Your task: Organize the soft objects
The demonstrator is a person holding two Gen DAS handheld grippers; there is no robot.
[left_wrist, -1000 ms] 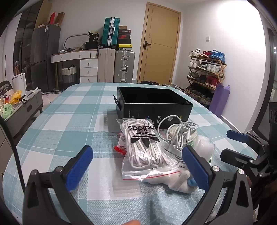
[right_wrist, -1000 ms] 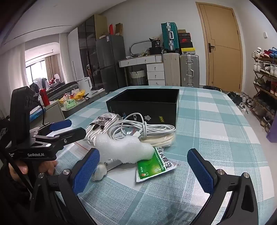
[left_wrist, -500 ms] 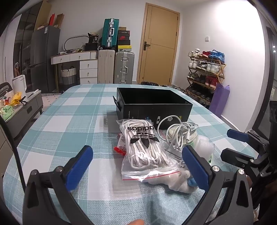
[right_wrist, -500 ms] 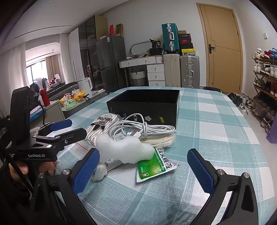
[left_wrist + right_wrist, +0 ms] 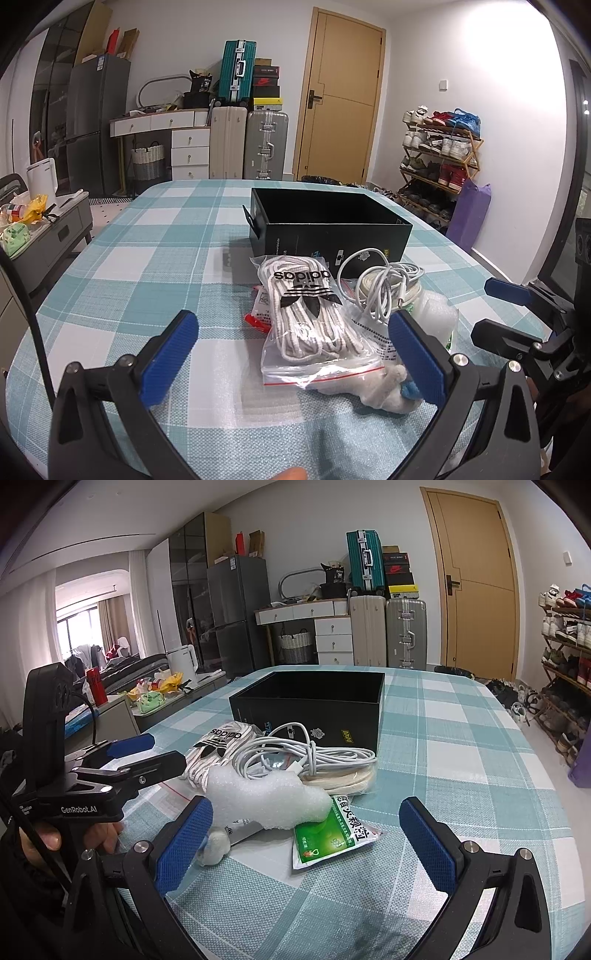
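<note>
Left claw [image 5: 291, 354] hangs low over the near edge of the bench [image 5: 122, 280], fingers spread wide, nothing between them. Just ahead of it lies the lace bag [image 5: 310, 317], a clear zip pouch of white shoelaces: light, floppy, slick plastic skin, so best pinched across the bulky middle rather than at the thin sealed edge. A small red packet [image 5: 256, 321] peeks out from under its left side. Right of the pouch sits the cable [image 5: 295, 757], a loose white coil resting on a flat roll of tape [image 5: 343, 777]; it looks limp and likely to unravel, so grab several loops at once. Foam piece [image 5: 266, 801] lies in front of the coil, featherlight and squashy; any grip works but it may crush. A cotton ball [image 5: 212, 845] sits by its near end. The green sachet [image 5: 332, 843] is partly tucked under the foam, flat and slippery, easiest taken by a free corner. Right claw [image 5: 308, 843] hovers near this pile, also wide and empty.

Behind everything stands the black box [image 5: 328, 225], open-topped, probably the destination. Bench wears a teal checked cloth that could bunch. Room: suitcases [image 5: 247, 144], wooden door [image 5: 341, 103], shoe rack [image 5: 439, 155] at right.
</note>
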